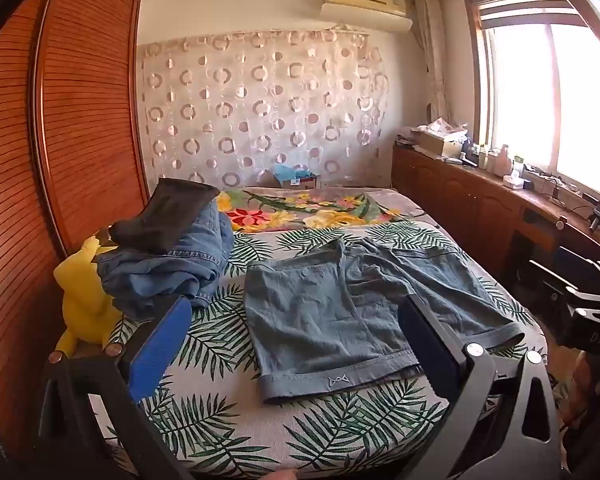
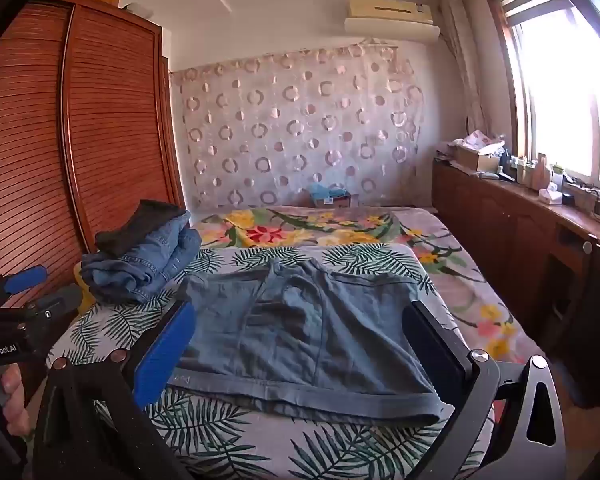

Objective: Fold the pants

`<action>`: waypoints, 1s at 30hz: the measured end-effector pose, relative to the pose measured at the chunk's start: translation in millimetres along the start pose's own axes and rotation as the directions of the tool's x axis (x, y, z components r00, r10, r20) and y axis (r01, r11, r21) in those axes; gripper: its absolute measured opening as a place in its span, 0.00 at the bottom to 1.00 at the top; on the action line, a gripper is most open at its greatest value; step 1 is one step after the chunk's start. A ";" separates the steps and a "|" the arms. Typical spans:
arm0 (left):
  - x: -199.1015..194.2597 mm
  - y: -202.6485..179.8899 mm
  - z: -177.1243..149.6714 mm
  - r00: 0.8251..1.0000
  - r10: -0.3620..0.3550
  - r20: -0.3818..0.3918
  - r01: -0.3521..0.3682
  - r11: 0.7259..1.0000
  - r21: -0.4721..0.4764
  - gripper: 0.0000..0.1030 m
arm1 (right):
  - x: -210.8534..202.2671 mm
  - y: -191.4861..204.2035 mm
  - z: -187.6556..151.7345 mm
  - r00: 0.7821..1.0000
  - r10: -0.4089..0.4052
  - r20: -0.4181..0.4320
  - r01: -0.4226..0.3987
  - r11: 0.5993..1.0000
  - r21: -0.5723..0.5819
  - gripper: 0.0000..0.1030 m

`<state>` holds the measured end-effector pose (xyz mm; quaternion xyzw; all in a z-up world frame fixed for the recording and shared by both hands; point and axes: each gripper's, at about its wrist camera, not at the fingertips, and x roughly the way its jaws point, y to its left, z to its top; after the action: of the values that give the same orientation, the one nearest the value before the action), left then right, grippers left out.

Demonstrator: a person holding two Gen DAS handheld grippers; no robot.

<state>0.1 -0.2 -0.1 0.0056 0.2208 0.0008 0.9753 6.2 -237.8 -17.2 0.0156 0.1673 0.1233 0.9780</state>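
Lying flat: shorts, grey-blue, spread on the bed with the hem nearest and the waist far.
Left gripper: jaws spread wide, nothing between them; hangs above the near edge of the bed.
Shorts from the left jaws: the nearer leg fills the gap between the two fingers; the other leg runs out past the black finger.
Right gripper: jaws spread wide, gripping nothing; hangs above the near edge too.
Shorts from the right jaws: shorts sit squarely between the fingers, the hem just ahead of the tips.
Clothes pile: folded jeans with a dark garment on top, ahead of the left jaws' blue finger and off to that side.
Yellow plush toy: beside the pile, at the bed's edge by the wardrobe.
Bed cover: palm-leaf print under the shorts, a flowered blanket beyond them.
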 end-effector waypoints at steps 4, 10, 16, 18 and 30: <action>0.6 -0.2 -0.2 1.000 -0.019 -0.006 0.019 1.000 0.001 1.00 | -0.1 2.4 -0.1 1.000 0.003 0.000 -0.003 1.000 -0.001 1.00; 1.3 -1.8 -0.5 1.000 -0.007 -0.008 0.007 1.000 0.003 1.00 | 0.1 -2.1 -0.1 1.000 0.002 -0.005 -0.002 1.000 0.008 1.00; 1.6 2.6 -4.3 1.000 -0.008 -0.011 0.008 1.000 0.001 1.00 | -0.2 -0.7 -0.3 1.000 0.001 -0.008 -0.001 1.000 0.007 1.00; 2.6 2.5 -4.3 1.000 -0.008 -0.013 0.008 1.000 0.001 1.00 | 0.2 -0.1 -0.5 1.000 0.001 -0.008 -0.001 1.000 0.007 1.00; 6.1 5.8 -10.3 1.000 -0.006 -0.014 0.006 1.000 -0.001 1.00 | 0.3 -0.2 -0.4 1.000 0.002 -0.008 -0.002 1.000 0.008 1.00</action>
<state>1.2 5.8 -12.0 0.0045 0.2276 -0.0018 0.9737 6.4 -237.9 -17.7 0.0190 0.1716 0.1238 0.9772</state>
